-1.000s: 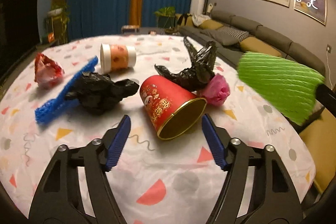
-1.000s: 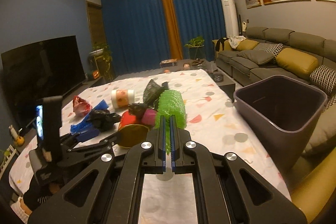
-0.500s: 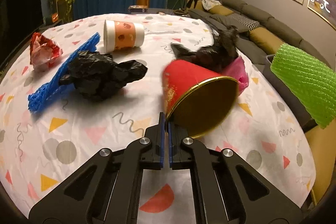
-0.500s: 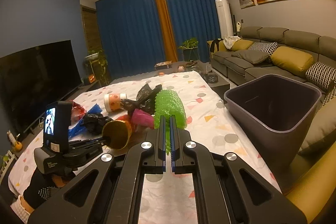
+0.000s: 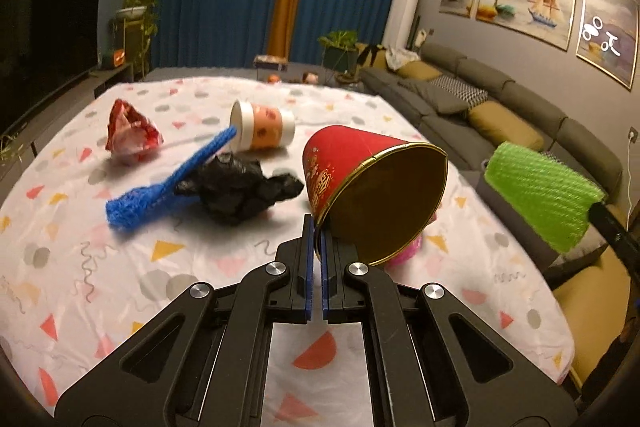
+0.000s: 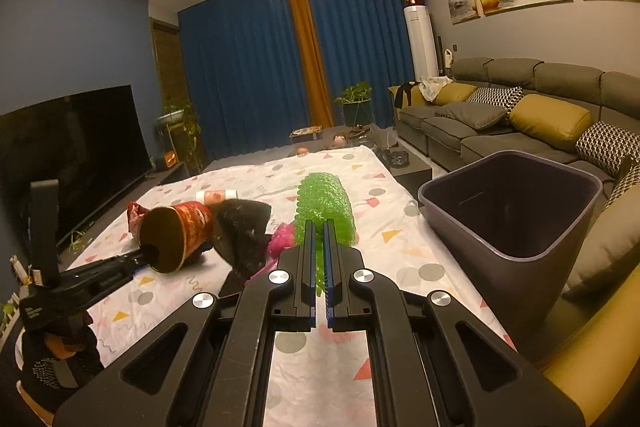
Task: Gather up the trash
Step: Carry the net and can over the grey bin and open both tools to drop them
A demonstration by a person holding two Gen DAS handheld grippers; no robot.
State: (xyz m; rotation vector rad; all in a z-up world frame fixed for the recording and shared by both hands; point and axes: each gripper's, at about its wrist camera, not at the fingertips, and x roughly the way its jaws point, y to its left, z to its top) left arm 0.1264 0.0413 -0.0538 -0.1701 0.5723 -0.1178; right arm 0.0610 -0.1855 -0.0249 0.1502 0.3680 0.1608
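My left gripper (image 5: 316, 227) is shut on the rim of a red paper cup (image 5: 360, 183) with a gold inside, held tilted above the table. In the right wrist view the same red cup (image 6: 180, 231) hangs at the left, above the cloth. My right gripper (image 6: 318, 231) is shut on a green foam net (image 6: 326, 203), which also shows at the right of the left wrist view as a green foam net (image 5: 544, 195). A dark grey bin (image 6: 516, 211) stands open beside the table's right edge.
On the patterned tablecloth (image 5: 120, 267) lie a crumpled black bag (image 5: 240, 189), a blue foam net (image 5: 168, 183), an orange-and-white cup (image 5: 264, 129) on its side, a red wrapper (image 5: 130, 131) and a pink scrap (image 6: 282, 237). A sofa (image 6: 520, 115) runs along the right.
The left gripper closed from wide open onto the red cup's rim and lifted it off the table. The right gripper kept hold of the green net and barely moved.
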